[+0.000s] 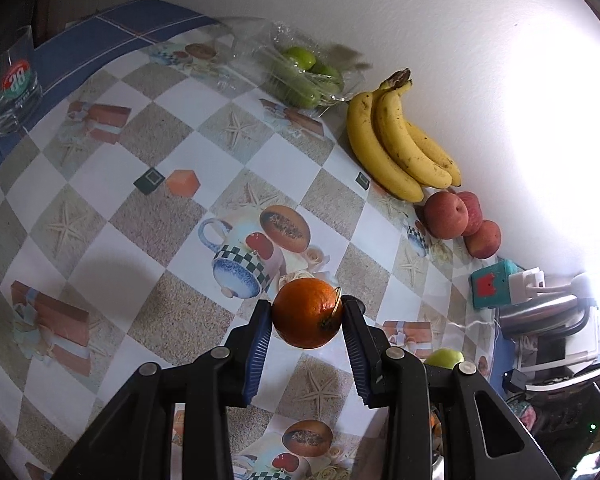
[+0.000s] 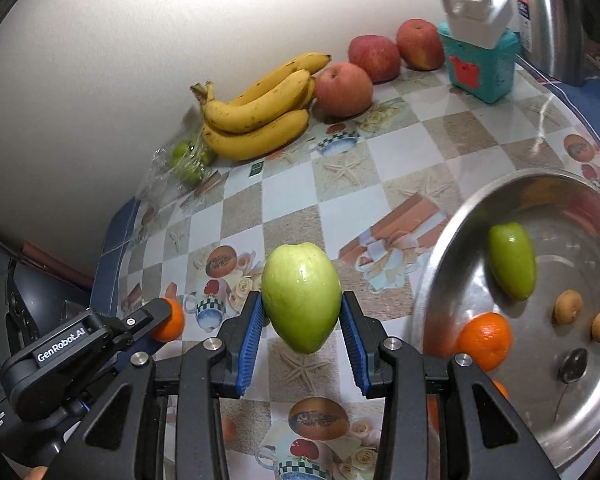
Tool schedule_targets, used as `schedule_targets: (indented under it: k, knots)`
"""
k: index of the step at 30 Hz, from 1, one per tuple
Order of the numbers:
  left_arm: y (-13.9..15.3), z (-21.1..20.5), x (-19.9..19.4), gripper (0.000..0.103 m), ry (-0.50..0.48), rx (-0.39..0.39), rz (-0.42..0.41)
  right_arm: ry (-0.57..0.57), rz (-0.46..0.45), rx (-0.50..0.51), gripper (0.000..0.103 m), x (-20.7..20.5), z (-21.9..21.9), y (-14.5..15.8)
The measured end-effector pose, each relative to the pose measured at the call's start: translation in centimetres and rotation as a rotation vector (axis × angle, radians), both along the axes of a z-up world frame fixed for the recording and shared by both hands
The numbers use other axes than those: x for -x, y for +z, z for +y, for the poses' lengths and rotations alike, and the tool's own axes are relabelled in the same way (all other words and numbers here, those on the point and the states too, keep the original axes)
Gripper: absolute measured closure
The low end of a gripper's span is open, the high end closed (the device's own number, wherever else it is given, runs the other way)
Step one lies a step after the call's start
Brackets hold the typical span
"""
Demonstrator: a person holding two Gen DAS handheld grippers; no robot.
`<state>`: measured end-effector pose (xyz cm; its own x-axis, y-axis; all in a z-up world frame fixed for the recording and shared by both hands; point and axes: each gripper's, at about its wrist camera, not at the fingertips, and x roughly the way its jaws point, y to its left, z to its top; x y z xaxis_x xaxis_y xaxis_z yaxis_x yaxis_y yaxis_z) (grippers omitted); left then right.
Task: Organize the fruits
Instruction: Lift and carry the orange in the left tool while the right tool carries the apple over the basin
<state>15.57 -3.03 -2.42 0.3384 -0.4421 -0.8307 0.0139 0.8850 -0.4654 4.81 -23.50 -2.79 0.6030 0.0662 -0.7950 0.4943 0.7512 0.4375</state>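
Note:
My left gripper (image 1: pixel 306 314) is shut on an orange (image 1: pixel 305 312), held above the patterned tablecloth. The same orange (image 2: pixel 171 320) and the left gripper (image 2: pixel 156 322) show at the lower left of the right wrist view. My right gripper (image 2: pixel 302 312) is shut on a pale green guava (image 2: pixel 300 296), lifted off the table. Beside it on the right stands a steel tray (image 2: pixel 440 264) holding another green guava (image 2: pixel 512 260), an orange (image 2: pixel 486 338) and two small brown fruits (image 2: pixel 568 306). Along the wall lie bananas (image 1: pixel 396 140), three red apples (image 1: pixel 446 214) and bagged green fruits (image 1: pixel 304 74).
A teal box with a white plug (image 2: pixel 480 60) stands by the wall near a steel kettle (image 1: pixel 540 314). A drinking glass (image 1: pixel 14 84) sits at the far left on a blue cloth. Another green fruit (image 1: pixel 444 358) peeks out behind my left gripper's right finger.

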Motion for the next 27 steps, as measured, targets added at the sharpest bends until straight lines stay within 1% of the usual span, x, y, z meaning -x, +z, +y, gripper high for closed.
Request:
schedule_targets:
  k: [6,10,11,14,20,27]
  knots:
    - [0.0,-1.0,0.4,0.064,-0.027,-0.011,-0.006,-0.078,-0.002,-0.031,0.062,1.6,-2.4,-0.2]
    - [0.3,-2.4,1.1,0.064,-0.066,-0.023,-0.023,-0.139,-0.001,-0.019,0.062,3.0,-4.1,0.1]
    - [0.4,-2.8,1.2,0.064,-0.077,-0.023,-0.026,-0.174,-0.002,-0.019,0.063,3.8,-5.1,0.3]
    - [0.6,-4.5,1.9,0.064,-0.128,-0.029,-0.035,-0.202,-0.001,-0.012,0.062,4.5,-5.8,0.5]
    - [1.1,-8.2,4.0,0.064,-0.251,-0.042,-0.061,-0.315,0.016,0.003,0.062,7.2,-8.8,0.6]
    - [0.7,-12.9,7.1,0.064,-0.413,-0.067,-0.08,-0.43,0.041,-0.007,0.062,10.4,-12.0,0.0]
